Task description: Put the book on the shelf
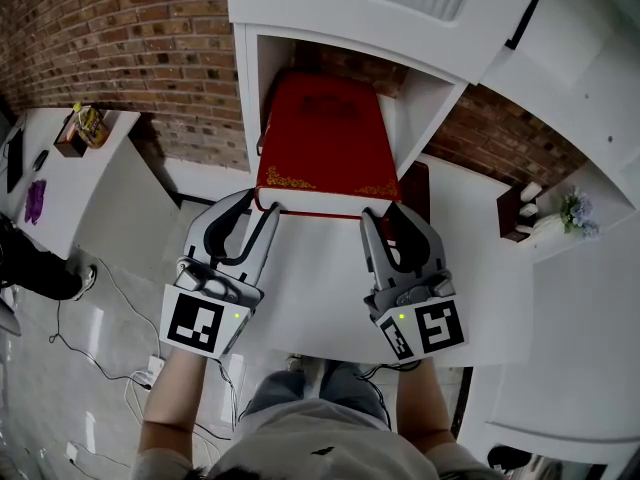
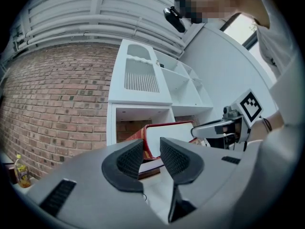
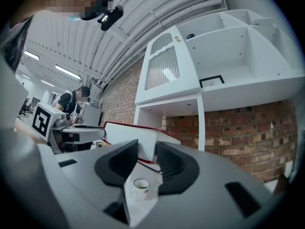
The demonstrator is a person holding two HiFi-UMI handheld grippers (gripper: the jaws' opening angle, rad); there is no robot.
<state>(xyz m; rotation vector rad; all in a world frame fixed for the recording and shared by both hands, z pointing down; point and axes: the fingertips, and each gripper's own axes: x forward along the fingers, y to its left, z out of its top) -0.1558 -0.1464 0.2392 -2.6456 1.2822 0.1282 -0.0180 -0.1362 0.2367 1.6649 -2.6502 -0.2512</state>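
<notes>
Squarely ahead of both tools, the red book (image 1: 325, 138) lies flat with its long axis running straight away from them. Its far end is already inside the lower opening of the white shelf (image 1: 248, 88); its near edge juts back over the table (image 1: 310, 298) toward the person.

The left gripper (image 1: 255, 213) stands at the book's near left corner and the right gripper (image 1: 383, 213) at its near right corner. They are level with each other and neither is nearer. In the left gripper view, the left gripper (image 2: 151, 159) has its jaws apart, with the book's pale page edge (image 2: 169, 132) framed in the gap just beyond the pads. The right gripper view shows the same: the right gripper (image 3: 147, 159) is parted and clamps nothing, the book (image 3: 126, 135) is directly ahead, and a small white cup (image 3: 140, 187) sits on the table below the jaws.

Whether the tips actually touch the near edge is hard to judge from above, though they appear to meet it. The book seems to rest on a darker volume (image 1: 415, 190) showing off the right gripper's far side.

Any coming push would likely run along that long axis, straight forward from both tools.
</notes>
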